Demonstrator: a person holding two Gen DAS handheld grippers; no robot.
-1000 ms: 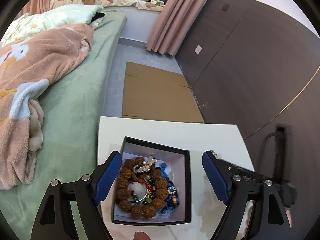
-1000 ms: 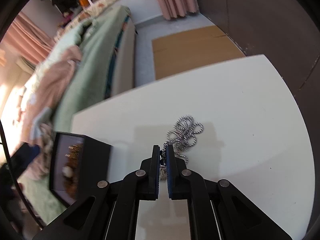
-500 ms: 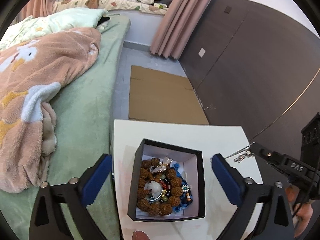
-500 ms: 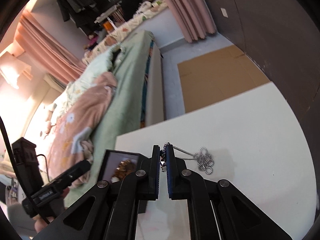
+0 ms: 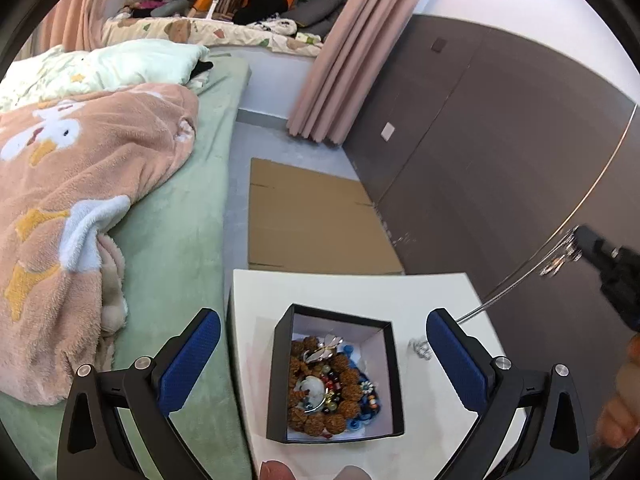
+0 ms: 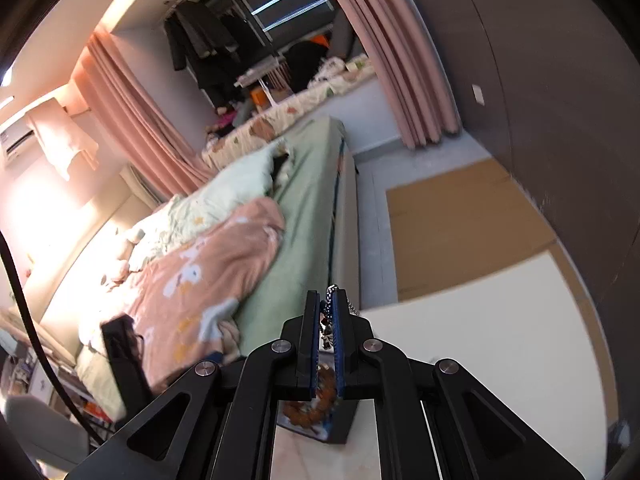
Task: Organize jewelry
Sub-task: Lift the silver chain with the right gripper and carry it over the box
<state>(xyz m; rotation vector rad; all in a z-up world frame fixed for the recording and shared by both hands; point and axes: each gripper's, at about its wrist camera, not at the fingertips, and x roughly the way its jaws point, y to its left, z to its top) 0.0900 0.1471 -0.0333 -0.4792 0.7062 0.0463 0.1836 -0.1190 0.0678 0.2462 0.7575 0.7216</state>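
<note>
Now, starting at the left: the bed (image 5: 172, 240) runs along the counter's left edge, a peach blanket (image 5: 80, 200) heaped on it. The left gripper (image 5: 322, 354) hovers above the counter (image 5: 352, 288), jaws spread wide, blue pads either side of the black box (image 5: 334, 376) and holding nothing. That box sits toward the counter's near edge, left of centre, already loaded with brown bead bracelets (image 5: 320, 384) and small coloured pieces.

Moving right: the silver chain (image 5: 516, 280) stretches taut from the counter's right edge, just beside the left gripper's right pad, up to the right gripper (image 5: 582, 240), high at the right of the left view. Its low end, a small silvery cluster, looks to be touching the surface, though the pad hides part of it. In the right wrist view the right gripper (image 6: 328, 320) is clamped shut on the chain (image 6: 331, 294), links poking out above the tips, with the box (image 6: 316, 412) blurred below.

So the step in hand reads as carrying the chain over to the box. Next call: swing the right gripper left until the dangling length hangs over the opening, lower so it coils inside rather than draping the wall, then let go. The left gripper is well placed to steady the box.
</note>
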